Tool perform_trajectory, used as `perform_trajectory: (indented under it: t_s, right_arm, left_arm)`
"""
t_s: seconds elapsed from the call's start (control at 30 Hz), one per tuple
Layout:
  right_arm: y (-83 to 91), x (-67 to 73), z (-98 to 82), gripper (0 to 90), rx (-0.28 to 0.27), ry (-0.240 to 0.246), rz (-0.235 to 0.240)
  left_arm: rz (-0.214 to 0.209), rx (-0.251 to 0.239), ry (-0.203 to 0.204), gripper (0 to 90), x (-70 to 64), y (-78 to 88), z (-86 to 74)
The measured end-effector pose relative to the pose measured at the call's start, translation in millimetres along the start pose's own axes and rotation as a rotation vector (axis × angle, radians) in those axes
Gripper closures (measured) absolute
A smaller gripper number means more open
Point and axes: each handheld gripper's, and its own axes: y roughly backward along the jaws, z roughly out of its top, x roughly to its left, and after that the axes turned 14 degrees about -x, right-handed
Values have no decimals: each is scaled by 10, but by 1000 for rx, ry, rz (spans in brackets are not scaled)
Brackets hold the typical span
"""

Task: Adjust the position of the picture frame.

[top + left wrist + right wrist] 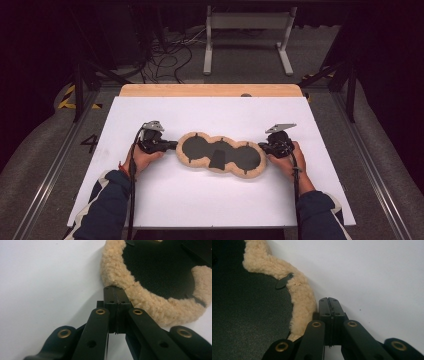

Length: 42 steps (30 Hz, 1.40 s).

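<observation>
A flat pad (pixel 220 155) with three round black lobes and a tan fleece rim lies in the middle of the white table. My left gripper (pixel 172 145) is at its left end, jaws pressed together, and in the left gripper view the gripper (pixel 115 288) has its tips against the fleece rim (pixel 112 267). I cannot tell whether any fleece is pinched there. My right gripper (pixel 262 146) is at the pad's right end. In the right gripper view the gripper (pixel 329 300) is shut and lies beside the fleece rim (pixel 302 297), with nothing between its jaws.
The white tabletop (pixel 225 200) has a wooden strip (pixel 210 90) along its far edge. Beyond it a white metal frame (pixel 247 40) and loose cables (pixel 165 55) lie on the floor. A small black tab (pixel 283 282) sticks out over the fleece.
</observation>
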Motion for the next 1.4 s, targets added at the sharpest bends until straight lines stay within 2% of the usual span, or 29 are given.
perform_trajectory:
  t_s: [0.03,0.1,0.13,0.27,0.33,0.4,0.43,0.47,0.53,0.63,0.73,0.77,0.83,0.9,0.93,1.03,1.07,1.17,1.2,1.27,1.4]
  right_arm:
    - [30,-24,-22,900,0,-12,23]
    - [44,-30,-36,900,-3,-18,27]
    - [50,-38,-52,900,-15,-21,29]
    - [70,-14,-76,900,-36,-16,5]
    - [115,-10,-80,900,-53,-14,-9]
    - [140,-6,-81,900,-60,-13,-17]
    - [197,1,-85,900,-72,-10,-34]
    - [262,14,-97,900,-93,-15,-39]
    - [384,63,-135,900,-101,1,-59]
    - [543,143,-210,900,-107,10,-55]
    - [638,178,-286,900,-108,-10,-45]
    - [693,202,-334,900,-104,-8,-50]
    - [774,219,-421,900,-101,-37,-33]
    - [835,249,-496,900,-94,-44,-29]
    - [845,259,-517,900,-98,-44,-21]
    - [837,330,-533,900,-91,-29,-5]
    - [828,350,-528,900,-95,-17,-5]
    - [792,419,-509,900,-88,0,24]
    - [784,431,-508,900,-88,0,35]
    - [775,452,-509,900,-83,11,45]
    - [777,460,-520,900,-80,7,51]
  left_arm:
    - [-19,15,-6,900,-48,10,-11]
    - [-19,21,-20,900,-64,16,-9]
    - [-7,21,-14,898,-105,27,-14]
    - [4,11,-40,882,-168,82,-6]
    - [7,3,-75,853,-195,124,13]
    - [18,-2,-85,843,-220,144,14]
    - [30,-14,-93,833,-233,171,10]
    - [28,-32,-80,832,-243,194,0]
    - [64,-42,-99,832,-261,241,-15]
    - [75,-50,-99,834,-308,279,-37]
    - [82,-55,-104,832,-357,294,-58]
    - [83,-45,-113,832,-380,287,-75]
    - [90,-25,-135,829,-421,252,-105]
    - [92,-27,-131,829,-419,236,-100]
    - [102,-34,-118,829,-420,230,-102]
    - [93,-26,-125,829,-403,209,-110]
    - [88,-23,-115,829,-405,197,-117]
    - [90,-25,-117,829,-391,172,-122]
    - [96,-24,-125,829,-382,167,-123]
    - [92,-28,-107,830,-378,165,-129]
    - [91,-25,-119,832,-382,163,-124]
